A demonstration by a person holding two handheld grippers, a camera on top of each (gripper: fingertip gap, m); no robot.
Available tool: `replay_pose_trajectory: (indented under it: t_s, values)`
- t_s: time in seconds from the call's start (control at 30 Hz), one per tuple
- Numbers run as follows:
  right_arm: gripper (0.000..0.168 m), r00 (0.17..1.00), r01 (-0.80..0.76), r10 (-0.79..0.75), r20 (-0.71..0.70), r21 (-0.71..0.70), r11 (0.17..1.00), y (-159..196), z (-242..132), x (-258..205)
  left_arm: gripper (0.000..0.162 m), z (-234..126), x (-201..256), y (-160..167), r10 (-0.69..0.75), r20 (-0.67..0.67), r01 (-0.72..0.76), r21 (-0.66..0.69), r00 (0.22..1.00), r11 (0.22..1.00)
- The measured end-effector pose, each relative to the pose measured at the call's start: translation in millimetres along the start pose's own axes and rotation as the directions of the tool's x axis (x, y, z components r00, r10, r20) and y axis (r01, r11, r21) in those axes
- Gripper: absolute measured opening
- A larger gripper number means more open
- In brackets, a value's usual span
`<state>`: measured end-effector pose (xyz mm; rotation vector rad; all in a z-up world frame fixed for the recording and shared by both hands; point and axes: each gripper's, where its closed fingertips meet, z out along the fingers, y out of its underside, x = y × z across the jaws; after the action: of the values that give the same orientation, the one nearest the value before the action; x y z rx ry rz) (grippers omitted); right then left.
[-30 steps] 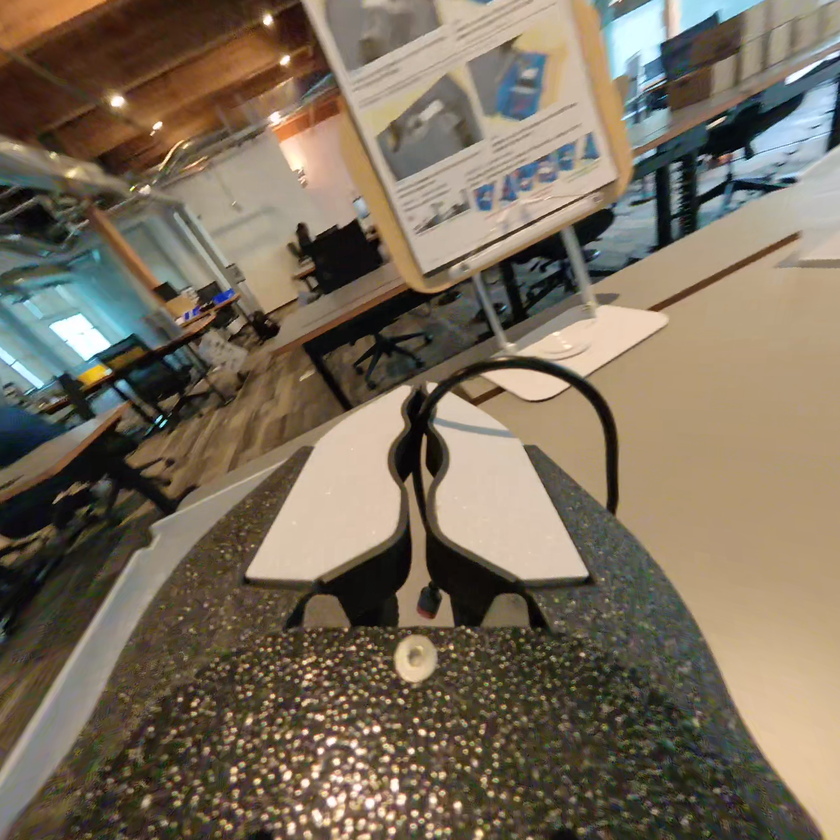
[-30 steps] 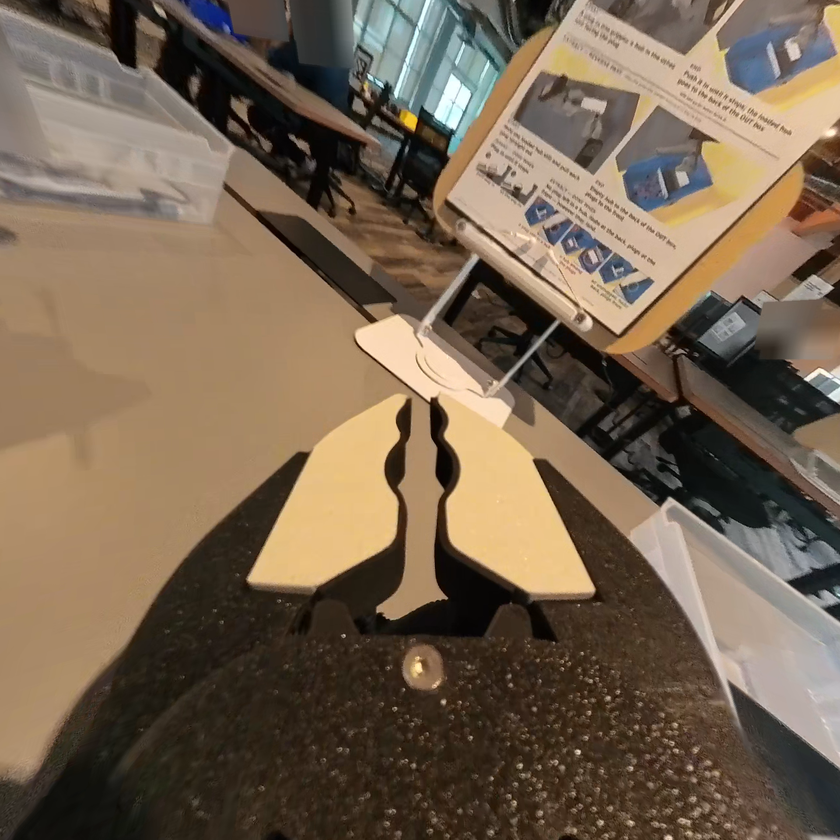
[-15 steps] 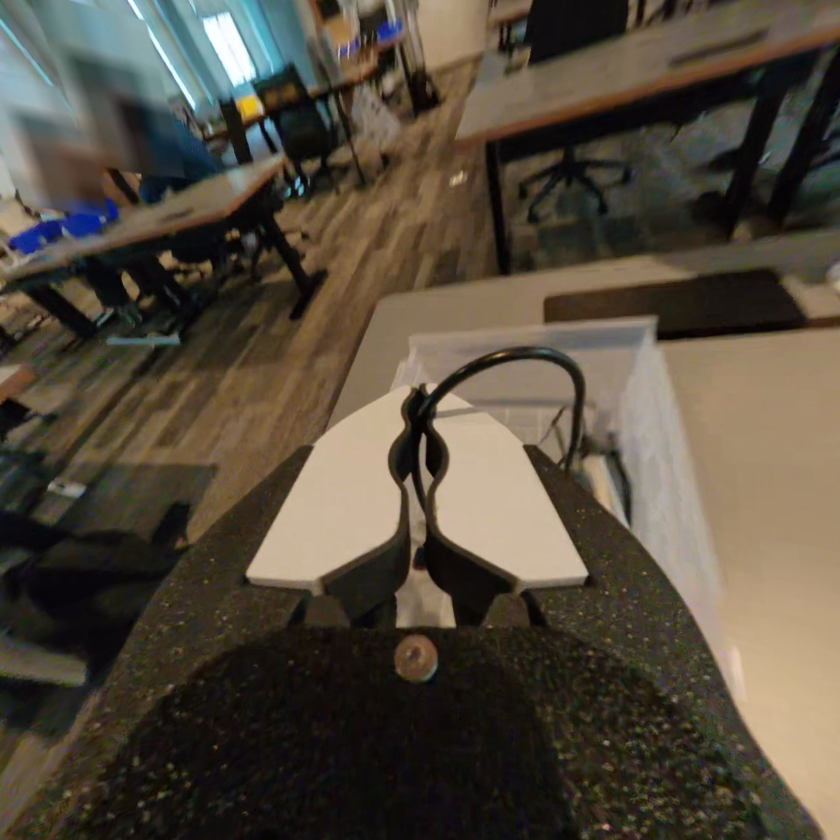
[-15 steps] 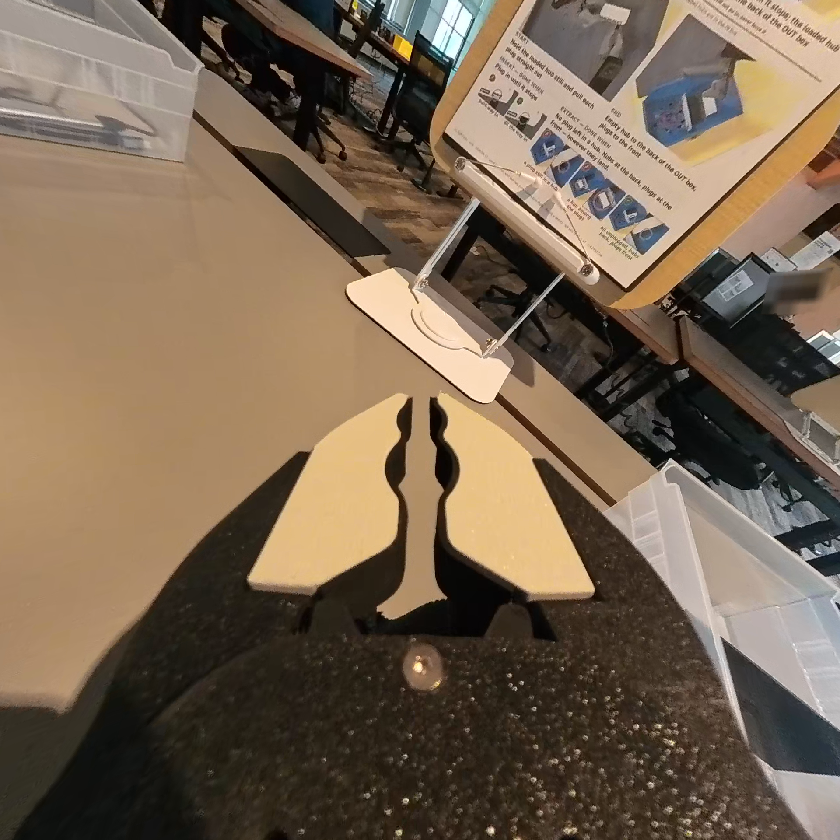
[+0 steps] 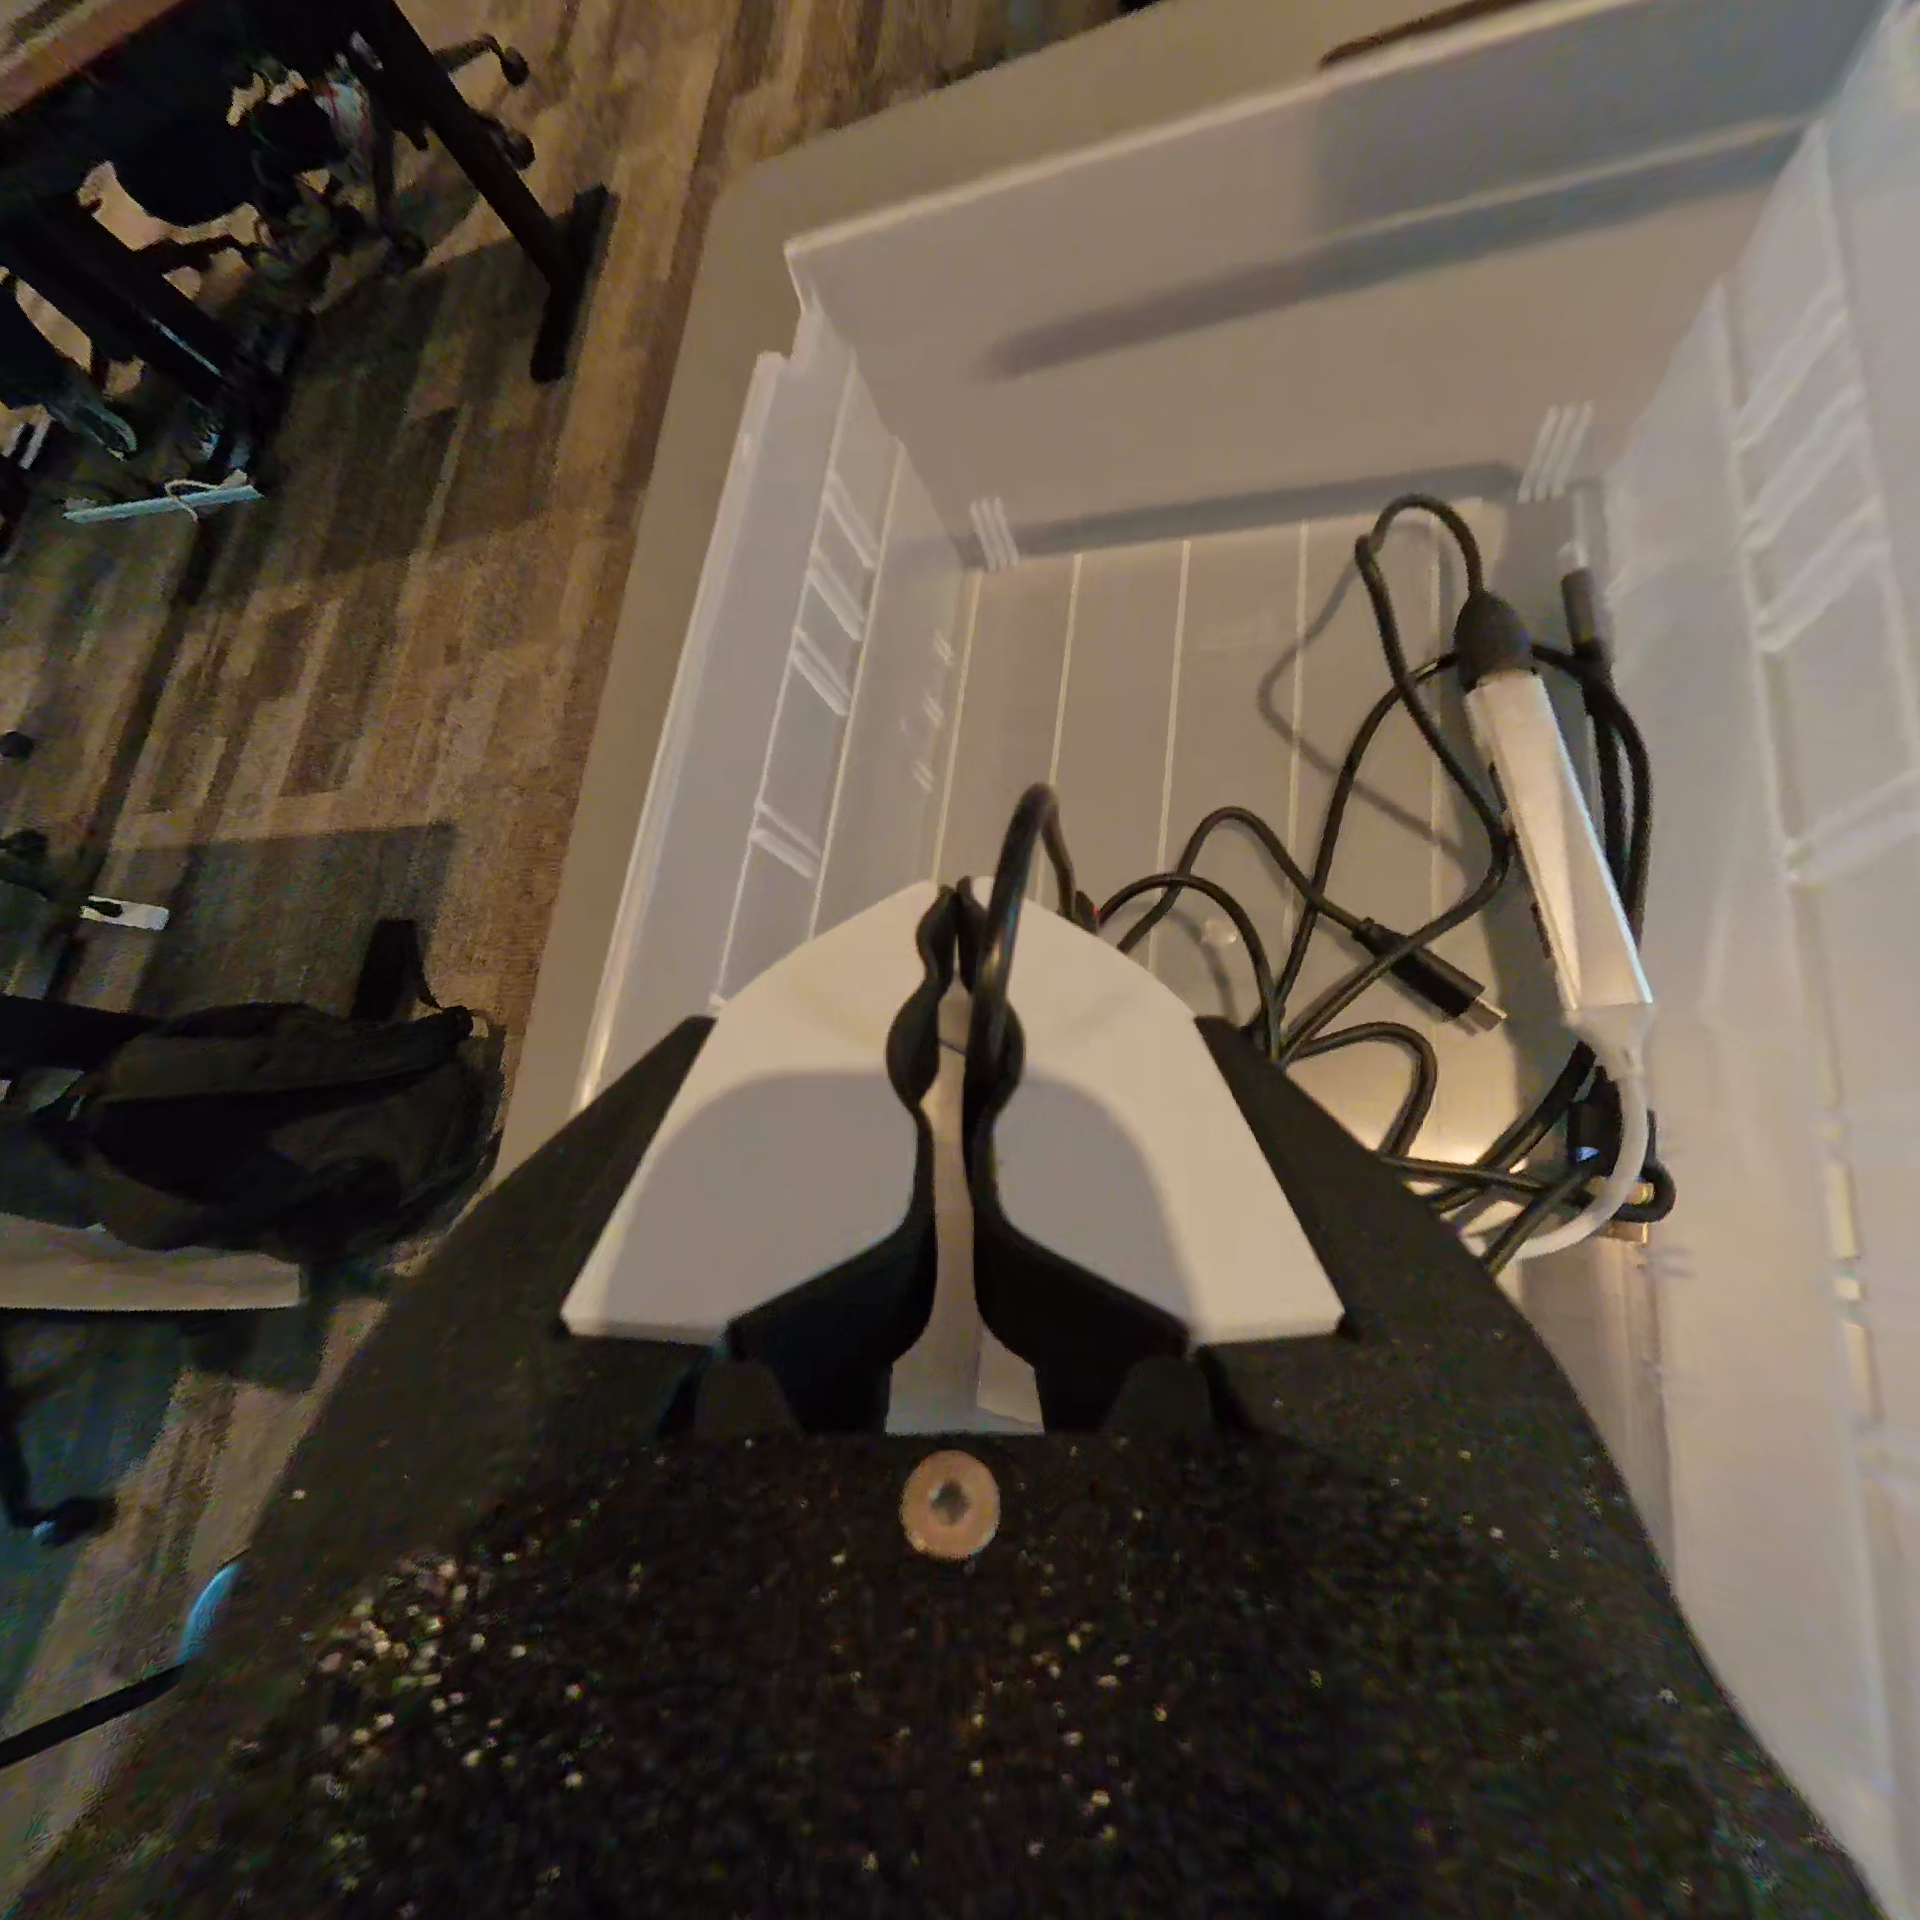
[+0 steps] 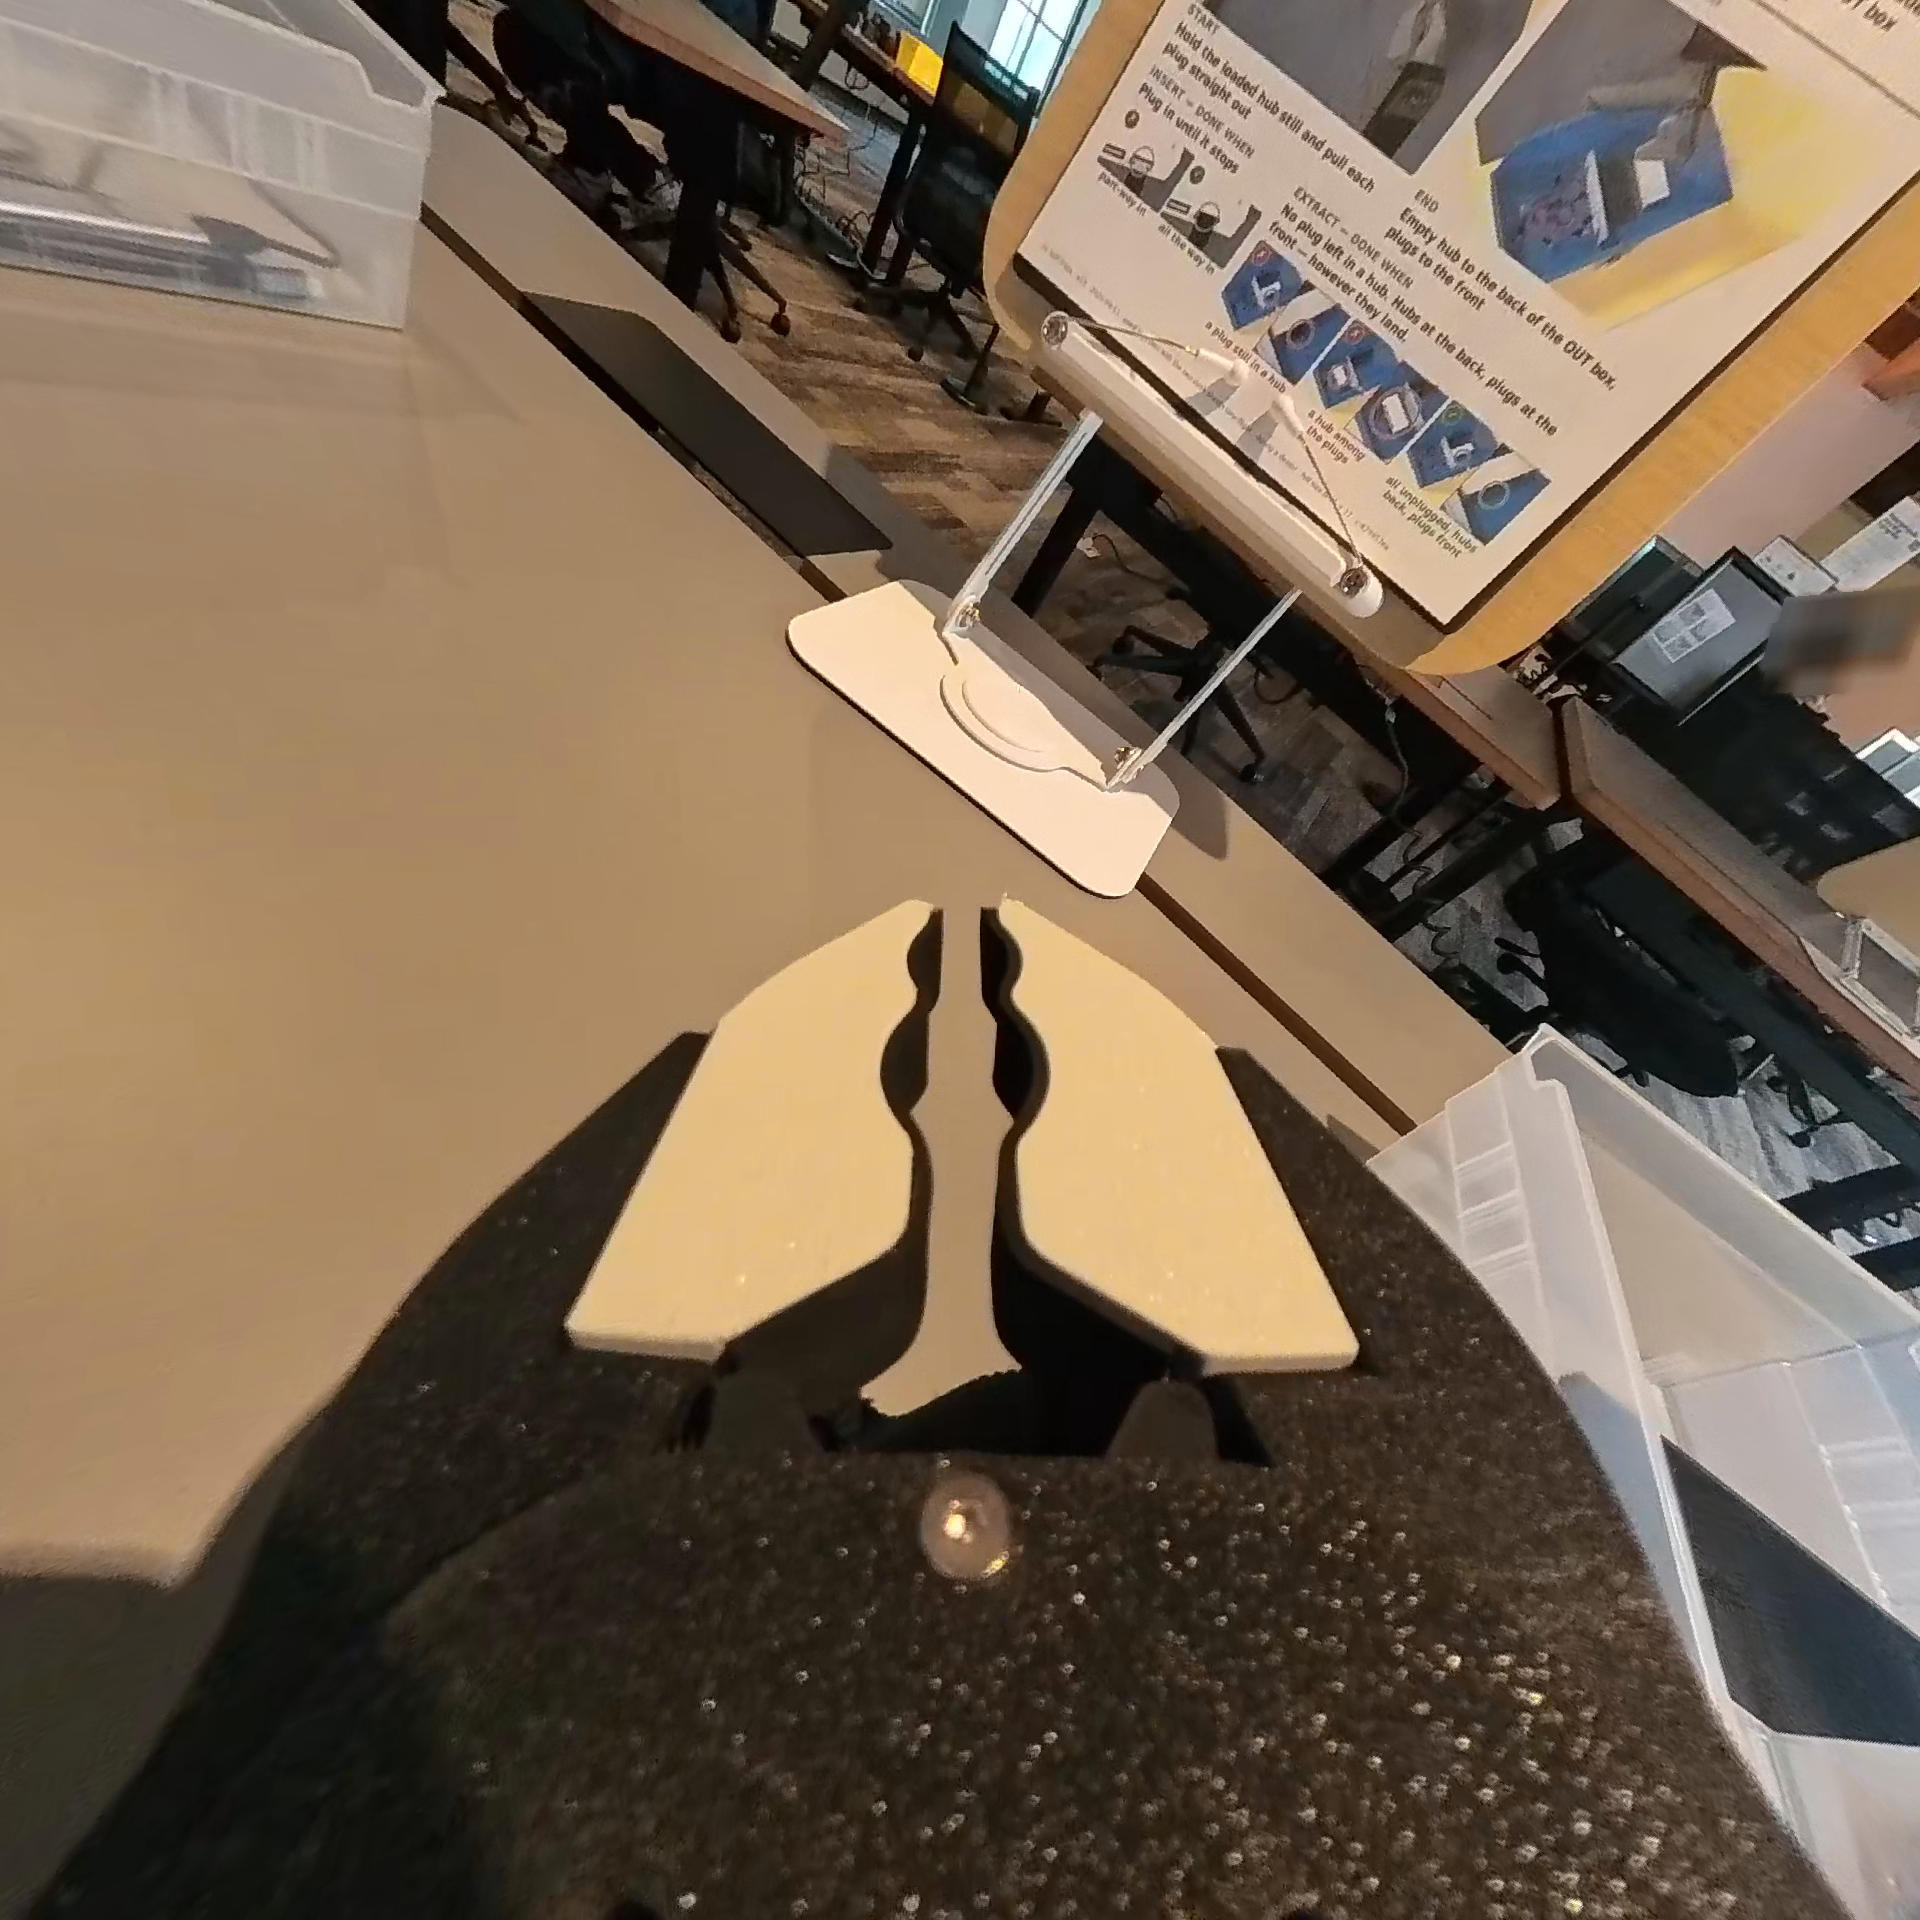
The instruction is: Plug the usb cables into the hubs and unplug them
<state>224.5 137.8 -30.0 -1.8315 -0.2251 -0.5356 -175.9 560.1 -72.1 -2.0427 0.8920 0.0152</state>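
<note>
The left gripper pinches a thin black cable above a translucent plastic bin. The right gripper hovers over the tan table, its fingers slightly parted and empty.

The translucent frosted plastic bin looks smooth; at its three o'clock wall a glossy white plastic hub lies among matt black rubbery cables (sheen faint).

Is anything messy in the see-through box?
Yes. The black cables lie in a tangled heap in the clear bin, looped around the white hub. The left gripper pinches one cable.
</note>
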Motion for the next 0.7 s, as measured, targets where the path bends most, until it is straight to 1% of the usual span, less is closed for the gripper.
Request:
replay_pose_trajectory:
  t_s: [0.17, 0.2, 0.23, 0.27, 0.3, 0.4, 0.5, 0.6, 0.7]
  values:
    - [0.006, 1.000, 0.009, -0.009, -0.003, -0.006, 1.000, 0.8, -0.2, -0.6, 0.000, 5.8, 10.5, 17.1, 0.024, -0.052, -0.031, -0.136, 0.998, 0.990]
    - [0.006, 1.000, 0.011, -0.011, -0.003, -0.007, 1.000, 1.2, -0.3, -0.7, 0.000, 5.0, 10.0, 18.1, 0.029, -0.047, -0.035, -0.145, 0.998, 0.989]
    - [0.006, 1.000, 0.013, -0.013, -0.004, -0.009, 1.000, 1.6, -0.3, -0.7, 0.005, 3.4, 8.6, 16.4, 0.027, -0.037, -0.032, -0.135, 0.999, 0.990]
    - [0.006, 1.000, 0.015, -0.015, -0.005, -0.011, 1.000, 2.1, -0.3, -0.5, 0.048, 2.1, 5.4, 13.0, 0.014, -0.014, -0.016, -0.117, 1.000, 0.993]
    - [0.006, 1.000, 0.017, -0.017, -0.006, -0.013, 1.000, 2.6, -0.3, -0.4, 0.069, 0.4, 1.9, 11.0, -0.004, 0.006, 0.005, -0.110, 1.000, 0.994]
    - [0.006, 1.000, 0.017, -0.017, -0.005, -0.016, 1.000, 3.7, -0.3, -0.3, 0.092, -7.5, -0.1, 2.2, -0.050, 0.003, 0.050, -0.071, 0.999, 0.996]
    - [0.006, 1.000, 0.017, -0.017, -0.005, -0.017, 1.000, 4.1, -0.1, 0.0, 0.098, -22.5, -3.3, -16.2, -0.085, 0.013, 0.085, 0.032, 0.996, 0.996]
    - [0.007, 1.000, 0.017, -0.017, -0.004, -0.020, 1.000, 4.8, 0.5, -0.3, 0.097, -45.5, -3.0, -42.8, -0.122, 0.011, 0.117, 0.195, 0.992, 0.974]
    - [0.007, 1.000, 0.018, -0.018, -0.001, -0.024, 1.000, 6.2, 1.6, -1.3, 0.094, -64.8, -2.3, -58.3, -0.150, 0.002, 0.143, 0.291, 0.989, 0.946]
